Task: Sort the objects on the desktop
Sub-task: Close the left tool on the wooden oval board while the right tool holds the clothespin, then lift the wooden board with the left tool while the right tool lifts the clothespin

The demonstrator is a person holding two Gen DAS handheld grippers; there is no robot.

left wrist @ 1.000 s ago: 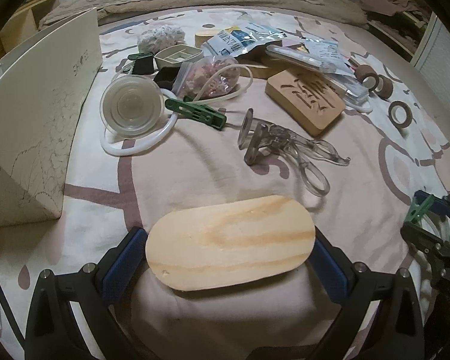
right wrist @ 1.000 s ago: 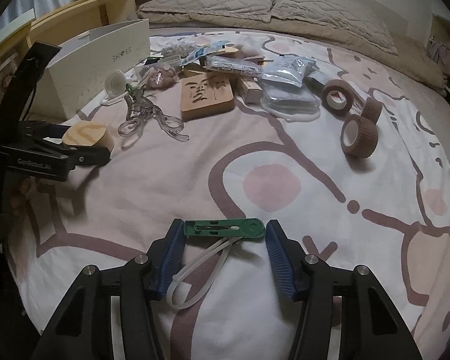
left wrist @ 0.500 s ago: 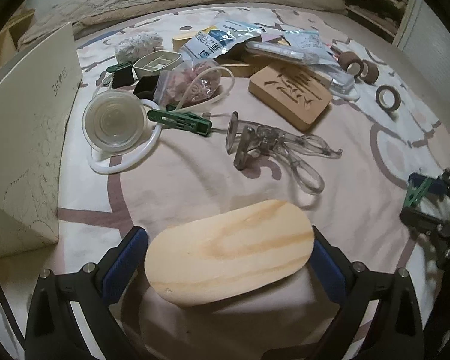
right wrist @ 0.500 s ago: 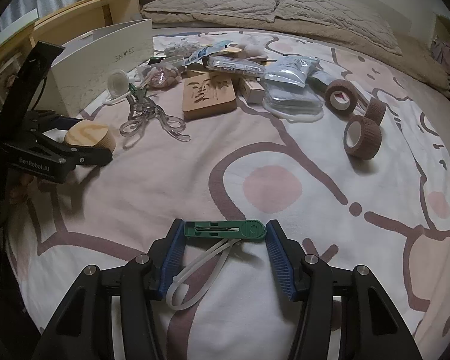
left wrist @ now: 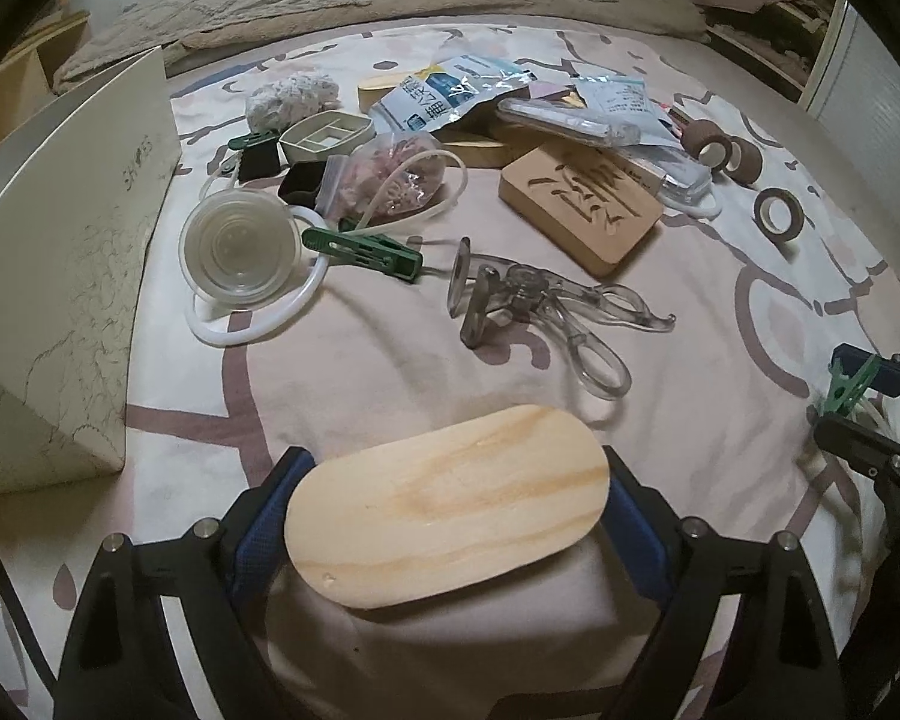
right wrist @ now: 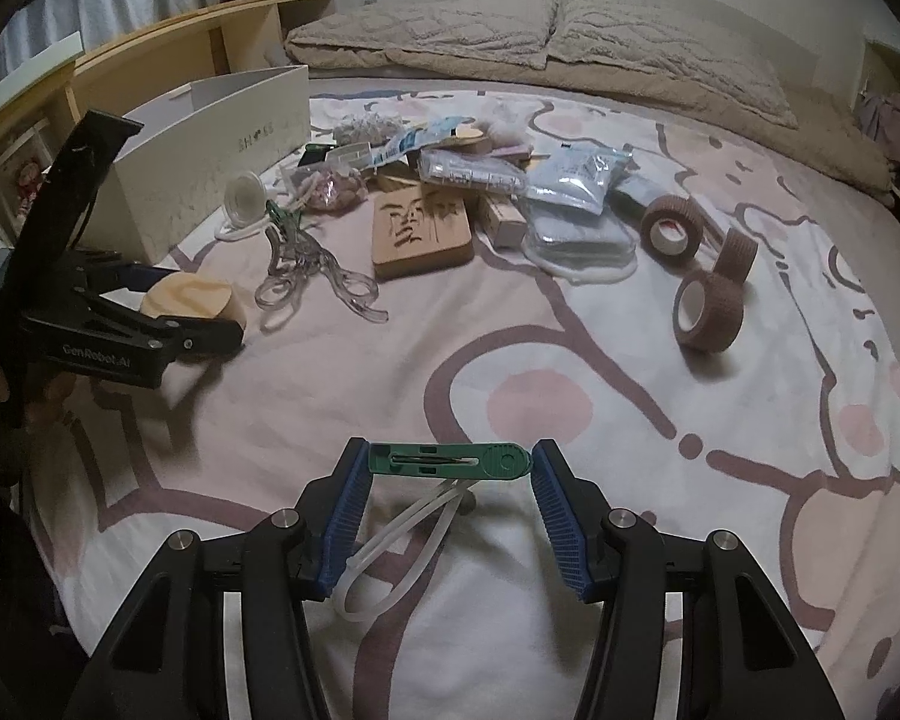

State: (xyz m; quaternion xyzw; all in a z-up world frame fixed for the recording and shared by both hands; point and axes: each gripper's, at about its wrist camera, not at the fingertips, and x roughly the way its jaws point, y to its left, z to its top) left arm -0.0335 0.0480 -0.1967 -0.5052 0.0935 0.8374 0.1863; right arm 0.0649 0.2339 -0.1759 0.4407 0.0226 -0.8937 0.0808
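The left gripper (left wrist: 447,507) clamps a smooth, pale wooden oval (left wrist: 447,504) end to end between its blue ribbed pads, raised above the bedspread (left wrist: 360,372). The right gripper (right wrist: 450,462) pinches a flat green plastic clip (right wrist: 450,461) lengthwise, a loop of clear tubing (right wrist: 390,546) dangling beneath. Ahead of the left gripper lies a transparent plastic scissor-like tool (left wrist: 546,306), then a carved wooden block (left wrist: 582,204), crinkly packets and a round clear lid (left wrist: 240,246). A white cardboard box (left wrist: 72,264) stands at the left edge. Three brown tape rolls (right wrist: 708,309) sit well right. Open pink-patterned cloth lies between both grippers and the clutter. Both grippers reach forward, roughly level.
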